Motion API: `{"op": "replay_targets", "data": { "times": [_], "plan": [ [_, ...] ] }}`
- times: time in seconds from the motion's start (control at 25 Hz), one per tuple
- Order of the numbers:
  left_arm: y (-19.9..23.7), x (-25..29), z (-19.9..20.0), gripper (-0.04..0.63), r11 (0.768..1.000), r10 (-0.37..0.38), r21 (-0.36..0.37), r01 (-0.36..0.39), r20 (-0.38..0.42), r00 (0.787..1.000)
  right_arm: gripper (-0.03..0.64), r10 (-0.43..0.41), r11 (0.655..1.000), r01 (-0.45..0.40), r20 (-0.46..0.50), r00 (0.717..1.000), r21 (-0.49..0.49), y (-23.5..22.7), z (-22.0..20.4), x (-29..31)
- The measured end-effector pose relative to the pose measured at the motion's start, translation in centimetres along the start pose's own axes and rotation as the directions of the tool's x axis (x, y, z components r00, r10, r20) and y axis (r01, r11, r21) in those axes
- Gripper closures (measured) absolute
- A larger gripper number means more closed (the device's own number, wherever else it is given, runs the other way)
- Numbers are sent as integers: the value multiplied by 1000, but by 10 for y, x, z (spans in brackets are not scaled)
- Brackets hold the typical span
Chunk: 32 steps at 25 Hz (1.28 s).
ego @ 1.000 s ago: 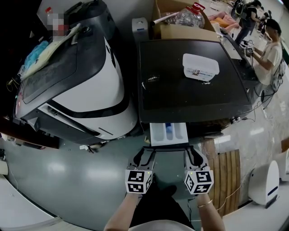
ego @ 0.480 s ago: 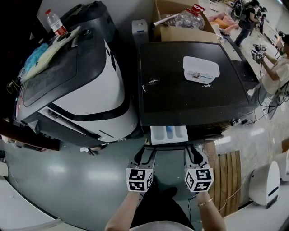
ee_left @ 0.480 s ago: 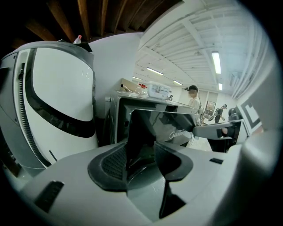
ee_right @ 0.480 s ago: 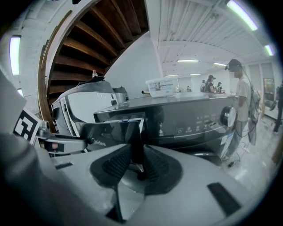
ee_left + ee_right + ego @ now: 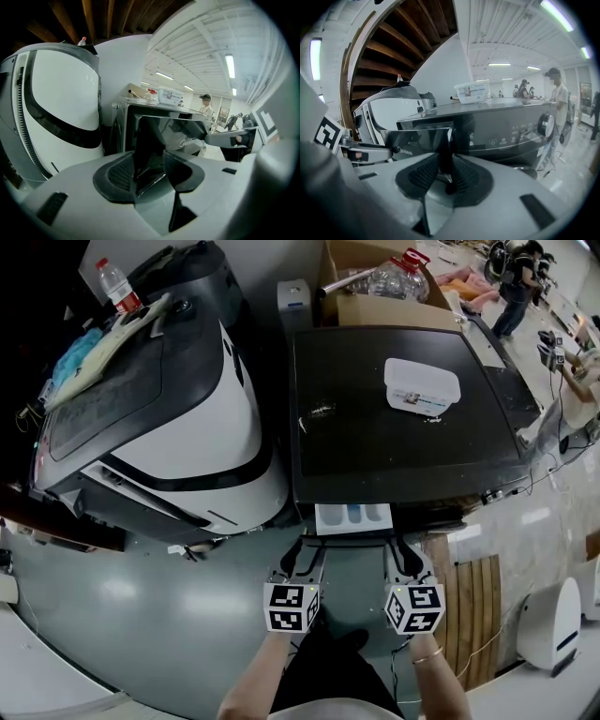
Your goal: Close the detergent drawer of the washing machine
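Observation:
The dark washing machine (image 5: 375, 446) has its white detergent drawer (image 5: 352, 517) sticking a short way out of the front. My left gripper (image 5: 305, 554) is at the drawer's left front corner and my right gripper (image 5: 405, 554) at its right front corner. In the left gripper view the dark drawer front (image 5: 150, 140) fills the gap between the pads of my left gripper (image 5: 150, 173). In the right gripper view the drawer front (image 5: 422, 140) runs edge-on between the pads of my right gripper (image 5: 445, 176).
A white lidded container (image 5: 422, 385) lies on the washer top. A large white and black machine (image 5: 159, 427) stands to the left, a cardboard box (image 5: 375, 306) behind. A wooden slat board (image 5: 469, 596) lies on the floor at the right. People (image 5: 516, 277) stand far right.
The drawer has slid further into the washing machine, and both grippers have moved forward with it.

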<state>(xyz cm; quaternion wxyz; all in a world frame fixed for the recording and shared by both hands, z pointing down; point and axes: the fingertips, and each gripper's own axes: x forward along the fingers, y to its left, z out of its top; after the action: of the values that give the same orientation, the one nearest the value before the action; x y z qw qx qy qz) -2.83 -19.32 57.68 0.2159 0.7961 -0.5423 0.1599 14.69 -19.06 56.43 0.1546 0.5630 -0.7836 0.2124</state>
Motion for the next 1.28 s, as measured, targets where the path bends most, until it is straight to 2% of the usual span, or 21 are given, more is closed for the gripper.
{"op": "replay_targets", "data": {
  "times": [1.28],
  "plan": [
    [19, 36, 26, 413, 1000, 26, -7, -26, 10, 1000, 522, -12, 1000, 12, 8, 1000, -11, -8, 25, 39]
  ]
}}
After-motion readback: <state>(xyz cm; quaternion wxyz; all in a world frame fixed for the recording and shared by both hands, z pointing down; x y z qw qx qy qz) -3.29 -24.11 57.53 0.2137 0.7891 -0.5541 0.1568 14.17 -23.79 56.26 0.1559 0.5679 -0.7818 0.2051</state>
